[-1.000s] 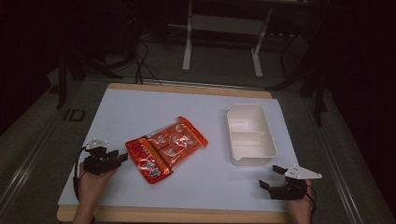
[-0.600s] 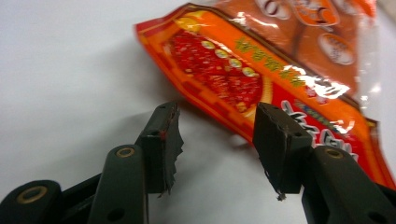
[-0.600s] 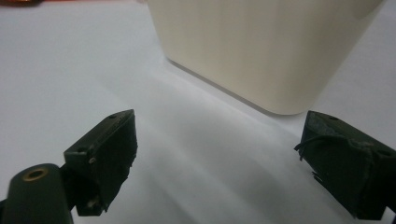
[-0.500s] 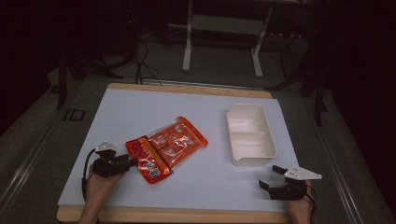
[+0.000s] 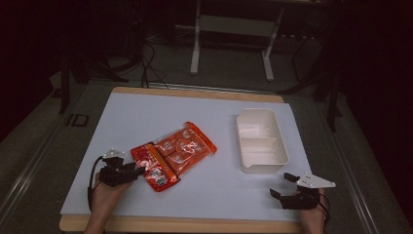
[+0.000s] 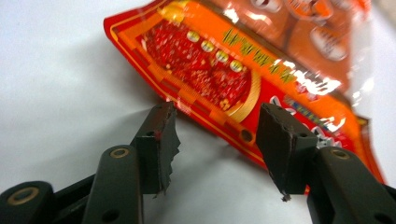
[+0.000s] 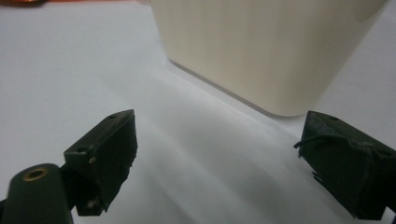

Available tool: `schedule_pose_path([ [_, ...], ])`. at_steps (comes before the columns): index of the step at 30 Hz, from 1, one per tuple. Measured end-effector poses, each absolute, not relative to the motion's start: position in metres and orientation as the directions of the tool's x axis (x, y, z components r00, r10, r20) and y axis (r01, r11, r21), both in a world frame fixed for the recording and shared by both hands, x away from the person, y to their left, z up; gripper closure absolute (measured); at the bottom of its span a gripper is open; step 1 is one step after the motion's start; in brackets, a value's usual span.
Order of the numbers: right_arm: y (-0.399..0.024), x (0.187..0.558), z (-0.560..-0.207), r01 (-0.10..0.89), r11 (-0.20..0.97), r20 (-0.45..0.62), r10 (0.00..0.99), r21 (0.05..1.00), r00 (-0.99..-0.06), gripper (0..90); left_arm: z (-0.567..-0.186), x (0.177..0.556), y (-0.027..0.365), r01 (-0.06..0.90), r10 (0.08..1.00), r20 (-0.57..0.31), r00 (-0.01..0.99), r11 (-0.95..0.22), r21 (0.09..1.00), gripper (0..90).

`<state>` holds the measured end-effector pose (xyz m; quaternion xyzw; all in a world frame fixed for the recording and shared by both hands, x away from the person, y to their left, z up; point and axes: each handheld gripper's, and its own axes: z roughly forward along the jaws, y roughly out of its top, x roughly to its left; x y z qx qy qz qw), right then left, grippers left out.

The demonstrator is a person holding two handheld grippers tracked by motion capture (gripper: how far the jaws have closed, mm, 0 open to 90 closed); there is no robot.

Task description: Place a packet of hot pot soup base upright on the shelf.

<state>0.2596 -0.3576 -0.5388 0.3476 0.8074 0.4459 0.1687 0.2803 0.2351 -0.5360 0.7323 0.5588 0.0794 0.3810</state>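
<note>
An orange and red snack bag (image 5: 173,156) lies flat in the middle of the white table top, its red end toward the near left. My left gripper (image 5: 138,170) stands open at that red end, and in the left gripper view the bag's edge (image 6: 219,84) lies between the open jaws of the left gripper (image 6: 217,135), which have not closed on it. A cream plastic tub (image 5: 260,140) stands to the right. Just in front of its near corner is my right gripper (image 5: 281,185), open and empty, and the right gripper view shows the tub wall (image 7: 261,46) beyond the right gripper (image 7: 219,154).
The white sheet (image 5: 146,117) covers a wooden board (image 5: 195,225) whose edge runs along the near side. Behind the table stand metal frame legs (image 5: 195,48) and loose cables on a dark floor.
My left gripper has slid to the right across the table until its open jaws reach the bag's red end. The right gripper has stayed where it was.
</note>
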Motion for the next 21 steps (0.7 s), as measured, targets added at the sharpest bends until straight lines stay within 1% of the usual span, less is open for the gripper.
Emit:
schedule_pose_path([
  [6,-0.357,0.259,-0.539,0.409,0.362,0.036,0.71,0.838,-0.703,11.2,-0.536,0.278,0.231,0.761,0.871,-0.317,0.376,-0.095,0.642,46.8],
  [13,-0.357,0.259,-0.539,0.406,0.362,0.035,0.709,0.839,-0.705,11.2,-0.536,0.272,0.232,0.766,0.879,-0.324,0.351,-0.071,0.638,46.3],
  [17,-0.357,0.259,-0.539,0.404,0.366,0.032,0.706,0.839,-0.707,11.2,-0.537,0.272,0.226,0.764,0.857,-0.338,0.389,-0.096,0.638,46.3],
  [21,-0.357,0.259,-0.539,0.404,0.368,0.032,0.706,0.837,-0.708,11.2,-0.536,0.27,0.214,0.755,0.834,-0.331,0.44,-0.144,0.64,47.3],
])
